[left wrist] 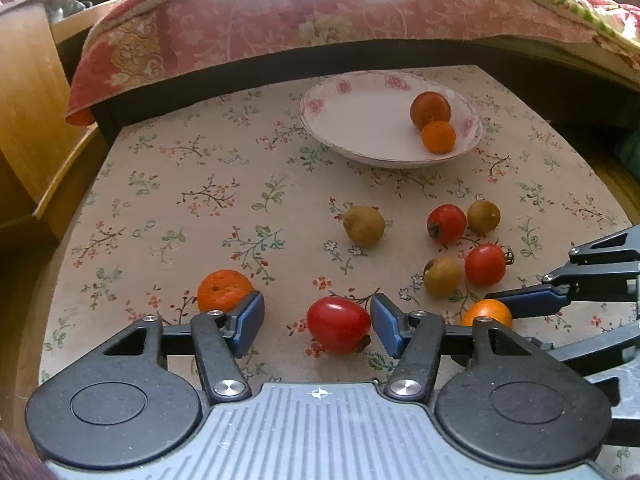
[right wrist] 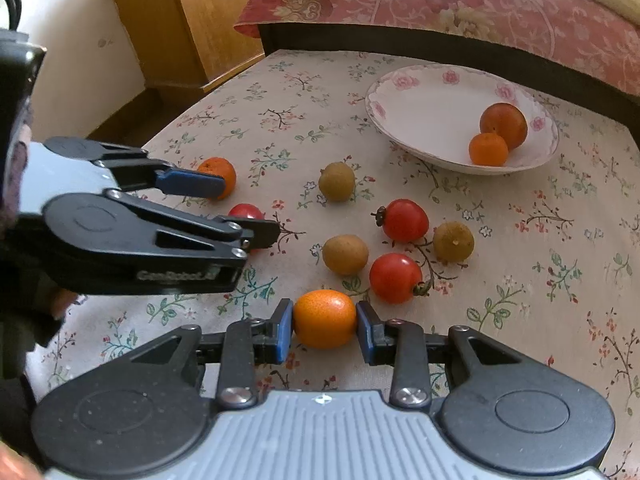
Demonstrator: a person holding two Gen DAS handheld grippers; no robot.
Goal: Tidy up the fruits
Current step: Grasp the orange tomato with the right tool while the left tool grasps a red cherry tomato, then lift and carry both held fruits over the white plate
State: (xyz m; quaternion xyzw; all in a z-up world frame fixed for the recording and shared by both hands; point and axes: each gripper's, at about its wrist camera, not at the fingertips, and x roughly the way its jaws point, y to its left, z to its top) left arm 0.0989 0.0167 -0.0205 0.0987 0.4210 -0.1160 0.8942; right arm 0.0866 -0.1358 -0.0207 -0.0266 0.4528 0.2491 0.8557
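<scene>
Floral tablecloth (left wrist: 224, 168) beside bed. White bowl (left wrist: 360, 120) at far side holds two orange fruits. Left gripper (left wrist: 318, 326) spread wide around red tomato (left wrist: 338, 324), right pad possibly touching. Right gripper (right wrist: 324, 330) pads pressed against small orange (right wrist: 325, 319) resting on cloth. More tomatoes, brown fruits scattered between.

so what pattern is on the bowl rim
Pink roses on white bowl, clearest in the right wrist view.
</scene>
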